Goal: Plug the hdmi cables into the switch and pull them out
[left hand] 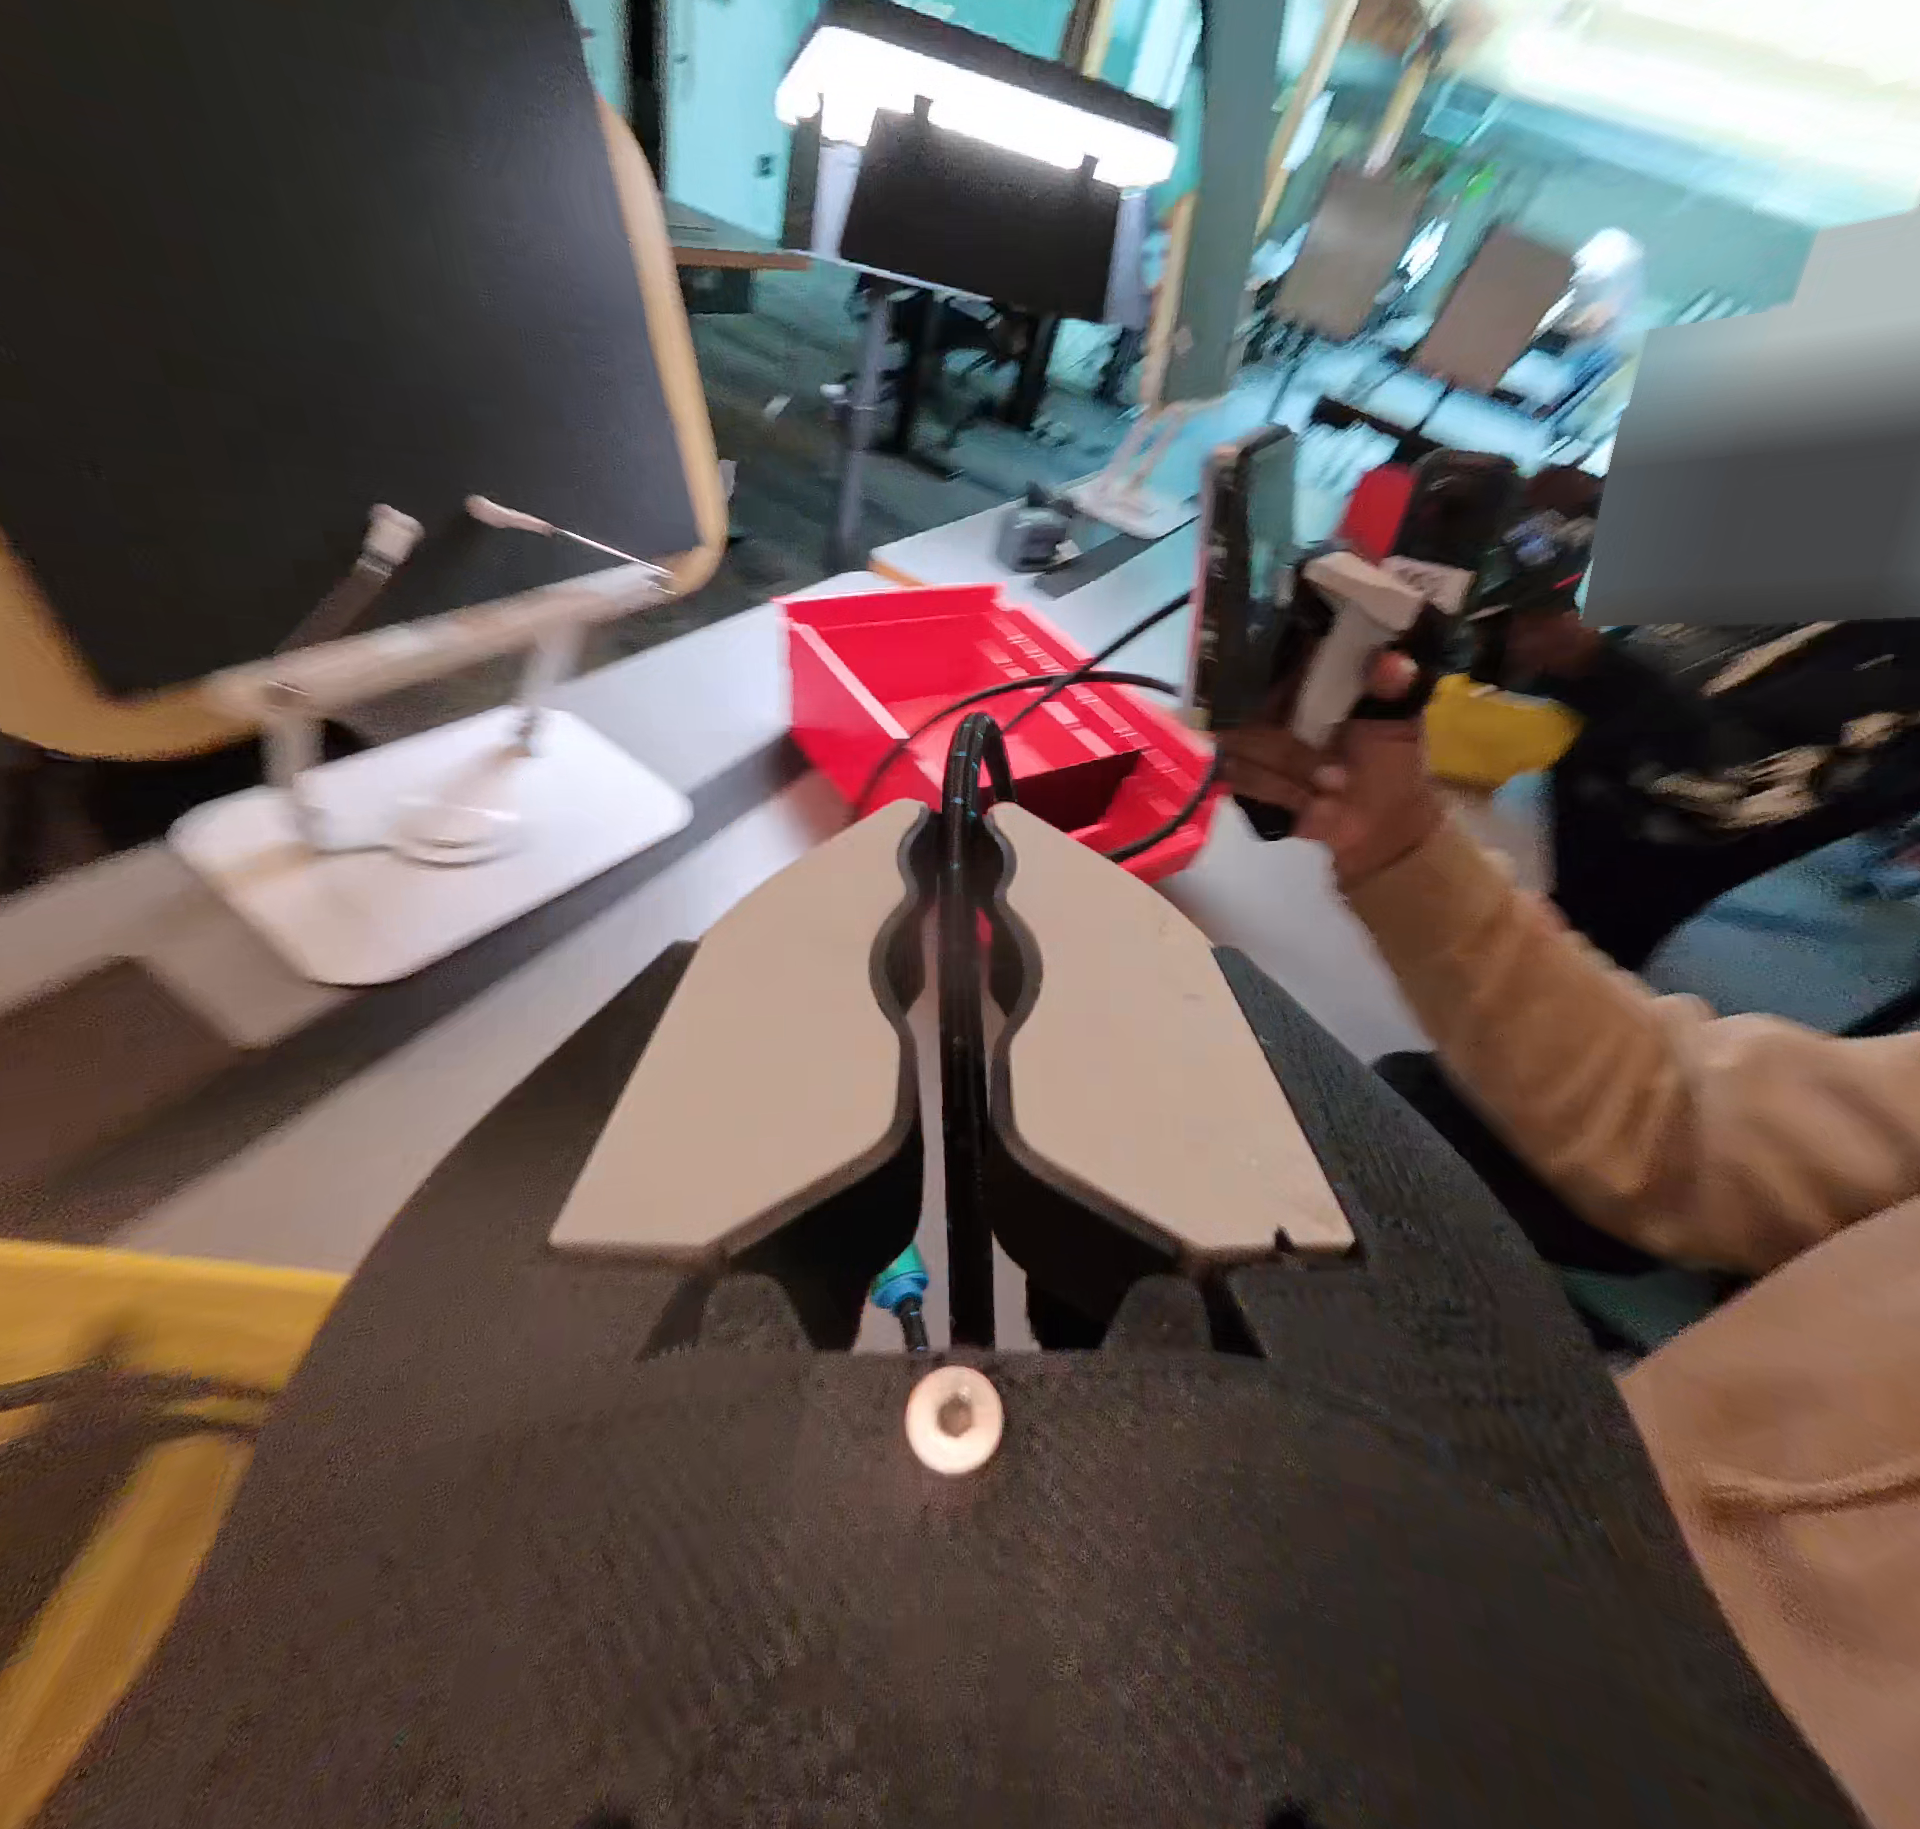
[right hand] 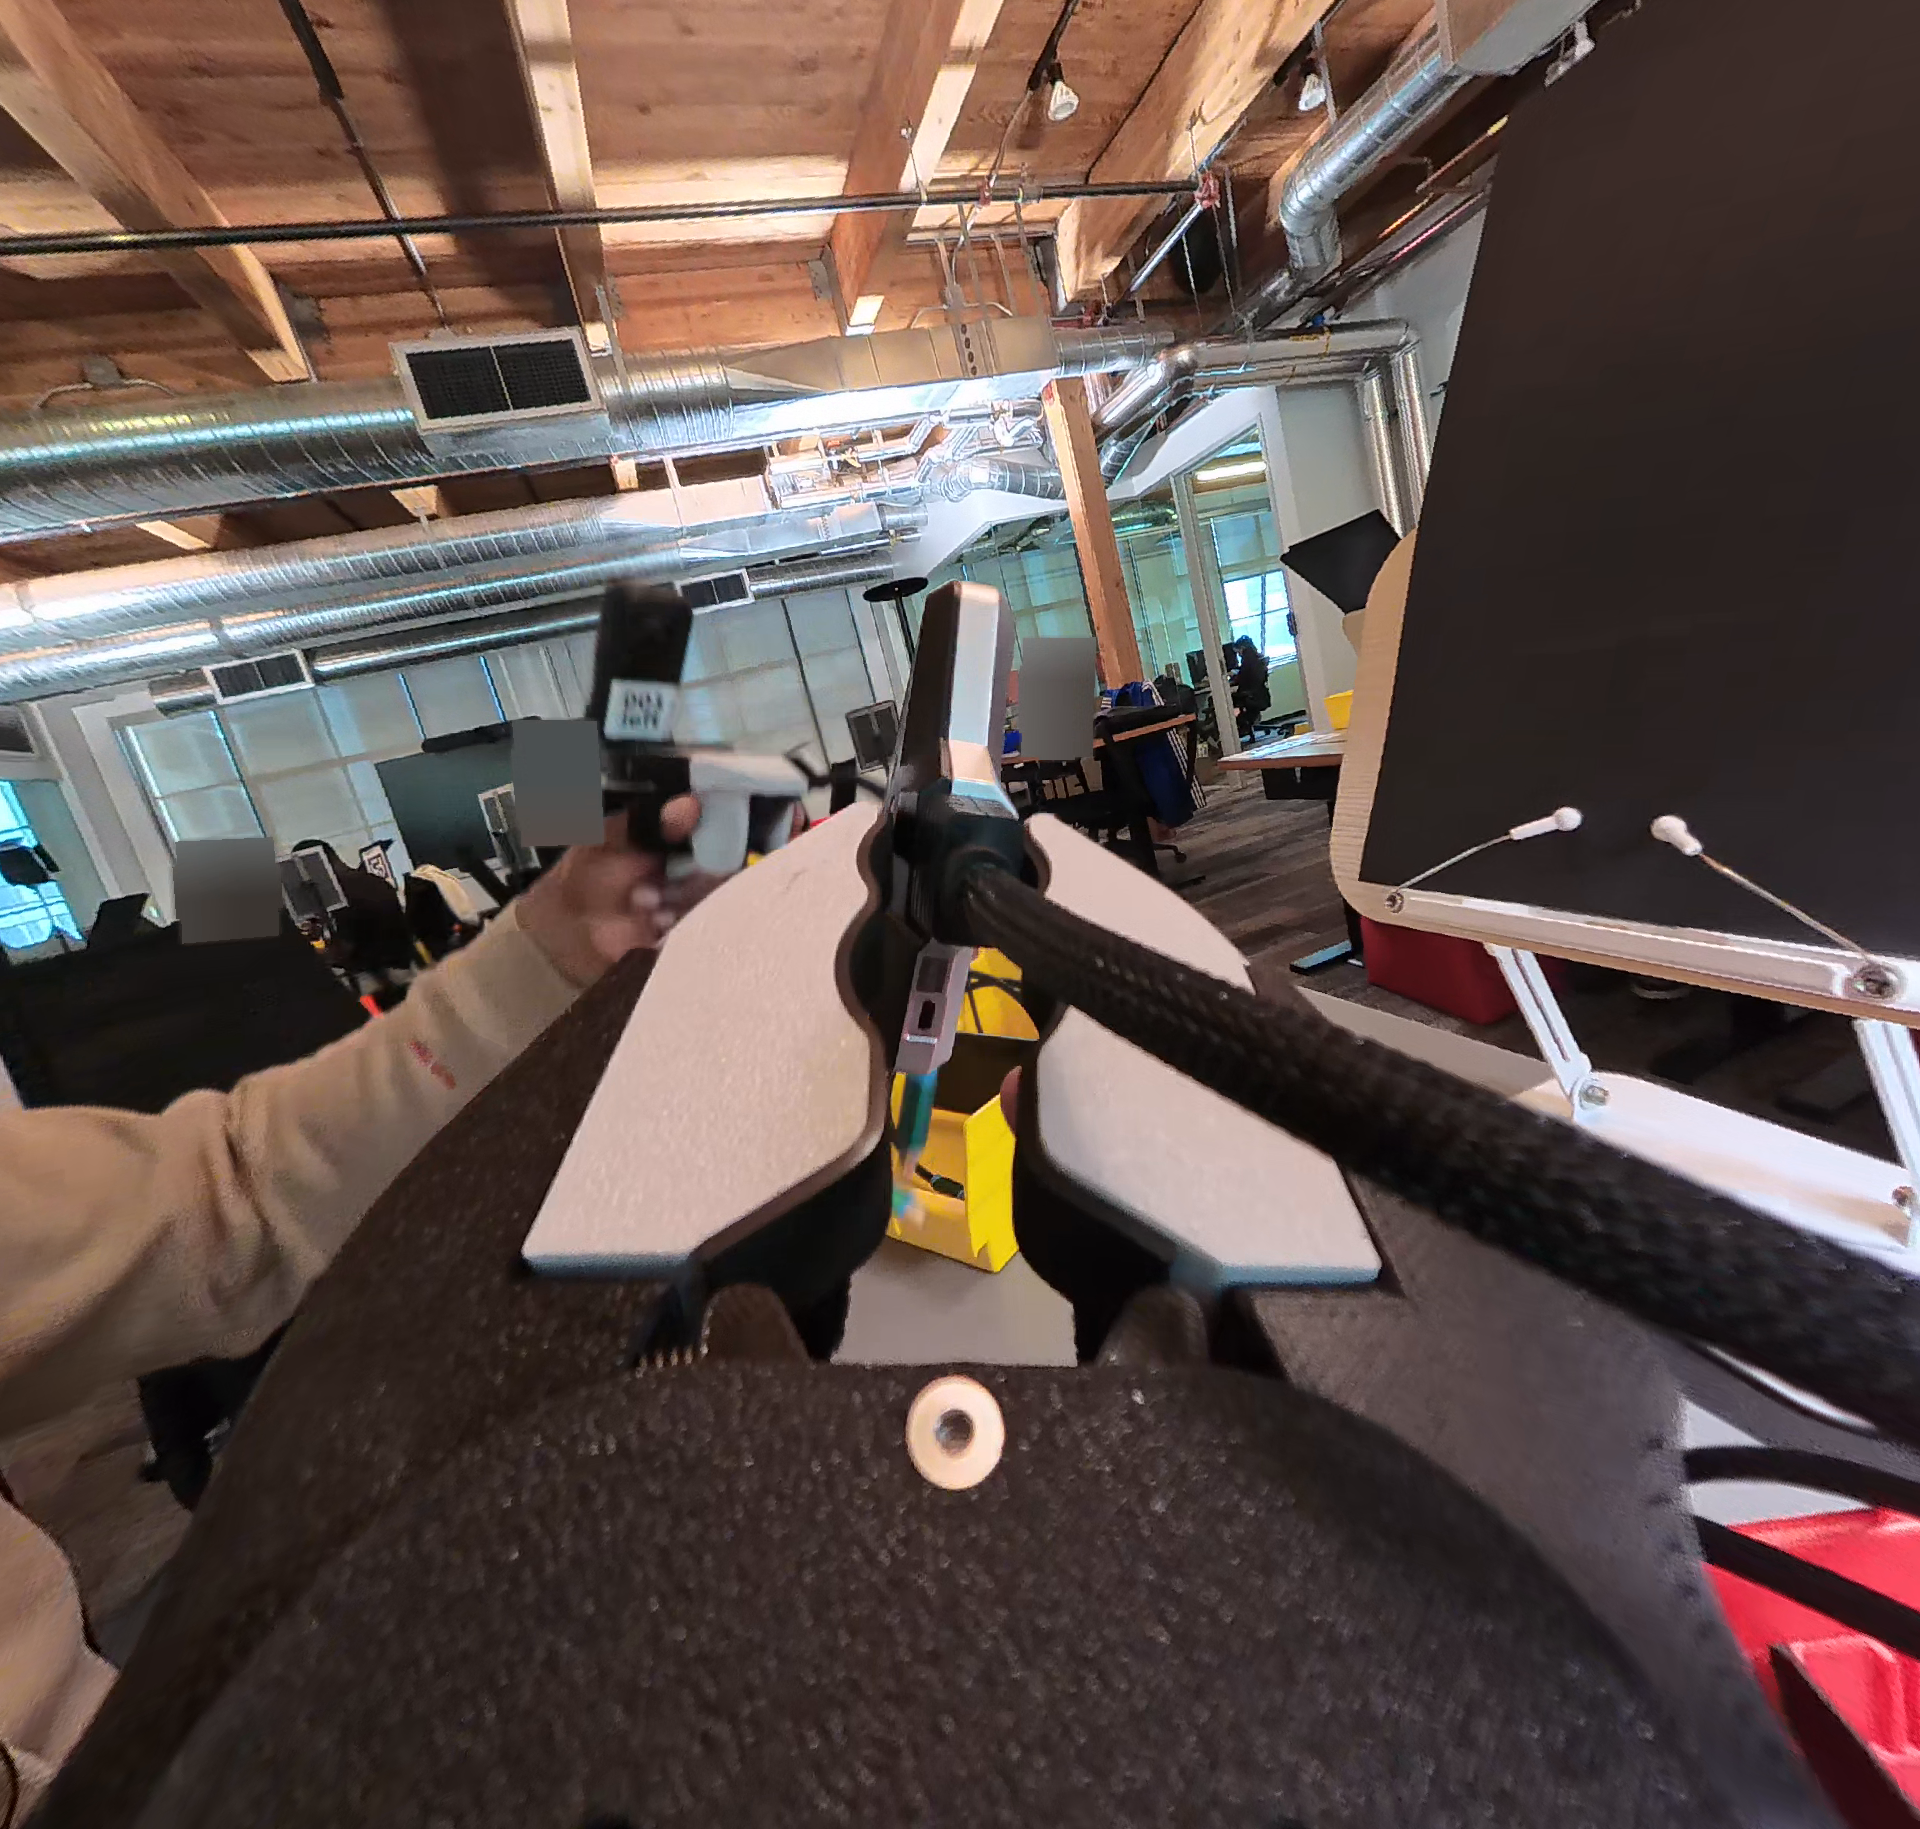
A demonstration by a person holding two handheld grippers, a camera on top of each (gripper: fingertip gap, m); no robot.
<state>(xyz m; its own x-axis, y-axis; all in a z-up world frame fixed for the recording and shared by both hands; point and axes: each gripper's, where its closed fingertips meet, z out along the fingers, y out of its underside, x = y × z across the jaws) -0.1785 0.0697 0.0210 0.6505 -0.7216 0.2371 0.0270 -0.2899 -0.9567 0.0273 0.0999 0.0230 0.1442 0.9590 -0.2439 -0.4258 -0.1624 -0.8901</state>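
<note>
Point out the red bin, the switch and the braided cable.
red bin (left hand: 935, 667): left wrist view, on its inner floor.
switch (right hand: 961, 699): right wrist view, on its grey upper edge.
braided cable (right hand: 1351, 1083): right wrist view, on the thick black sleeve, mid-length.

Right gripper (right hand: 951, 844) clamps the switch (right hand: 951, 730); braided cable (right hand: 1351, 1083) plugged in.

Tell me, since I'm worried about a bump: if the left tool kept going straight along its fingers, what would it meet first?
Probably the red bin on the table, right beyond the left tool, which is shut on a black cable. Depth is unclear in this blurred view.
</note>
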